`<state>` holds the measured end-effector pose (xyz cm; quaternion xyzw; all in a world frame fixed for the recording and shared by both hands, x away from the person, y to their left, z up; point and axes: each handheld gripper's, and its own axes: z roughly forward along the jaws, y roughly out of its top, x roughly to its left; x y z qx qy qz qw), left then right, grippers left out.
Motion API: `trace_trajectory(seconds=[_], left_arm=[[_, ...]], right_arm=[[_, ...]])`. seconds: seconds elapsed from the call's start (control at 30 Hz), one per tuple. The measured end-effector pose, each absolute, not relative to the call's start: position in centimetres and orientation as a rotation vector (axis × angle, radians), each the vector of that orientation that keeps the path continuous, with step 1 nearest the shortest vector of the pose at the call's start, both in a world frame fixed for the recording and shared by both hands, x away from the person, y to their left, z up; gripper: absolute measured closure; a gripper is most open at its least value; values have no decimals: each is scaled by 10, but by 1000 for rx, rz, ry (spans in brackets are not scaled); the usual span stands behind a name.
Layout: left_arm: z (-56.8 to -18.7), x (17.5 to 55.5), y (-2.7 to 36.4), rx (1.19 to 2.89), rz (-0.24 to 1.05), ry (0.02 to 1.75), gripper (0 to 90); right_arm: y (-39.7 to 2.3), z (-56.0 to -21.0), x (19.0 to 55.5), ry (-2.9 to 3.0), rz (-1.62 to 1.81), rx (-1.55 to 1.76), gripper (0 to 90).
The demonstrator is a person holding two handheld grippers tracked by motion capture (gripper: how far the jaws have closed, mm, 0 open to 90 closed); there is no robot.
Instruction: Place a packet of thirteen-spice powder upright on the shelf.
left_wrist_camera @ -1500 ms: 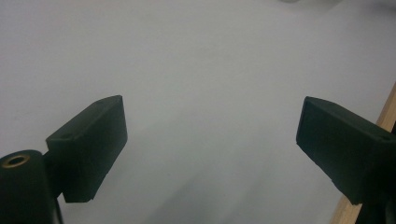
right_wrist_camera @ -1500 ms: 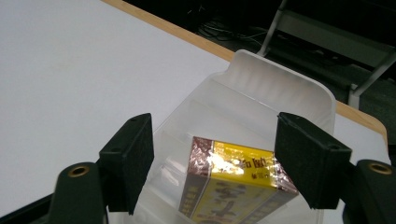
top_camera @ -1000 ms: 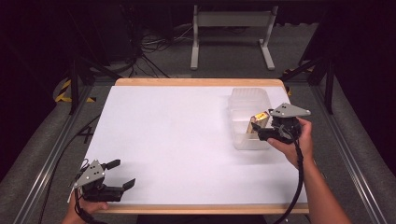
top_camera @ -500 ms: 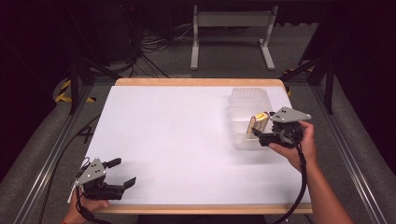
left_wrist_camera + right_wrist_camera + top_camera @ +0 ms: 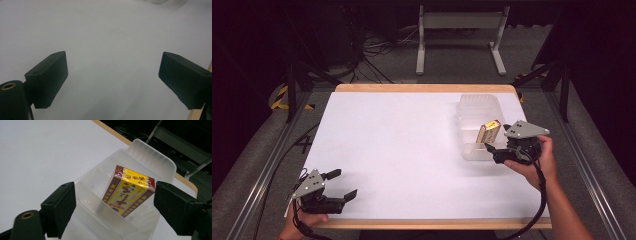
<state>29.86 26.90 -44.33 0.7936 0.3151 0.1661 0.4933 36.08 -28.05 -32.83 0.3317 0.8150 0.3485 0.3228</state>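
I am letting go of the yellow and maroon carton (image 5: 128, 192), which is leaning upright in a compartment of the clear plastic organizer tray (image 5: 152, 160) near the far right corner of the white surface (image 5: 402, 145). The jaws of my right gripper (image 5: 493, 151) have just been opening and are now standing apart on either side of the carton, touching nothing. To finish this well, I judge I should be backing straight away from the tray without brushing the carton or the thin dividers. My left gripper (image 5: 343, 185) is resting well away from the tray, jaws spread wide, gripping nothing.
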Motion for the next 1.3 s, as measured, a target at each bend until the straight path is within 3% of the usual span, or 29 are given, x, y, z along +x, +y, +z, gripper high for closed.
trace_trajectory(seconds=[1.3], left_arm=[[-445,298,269,1940,400,759,96]], right_arm=[[-309,-377,318,2174,786,824,119]])
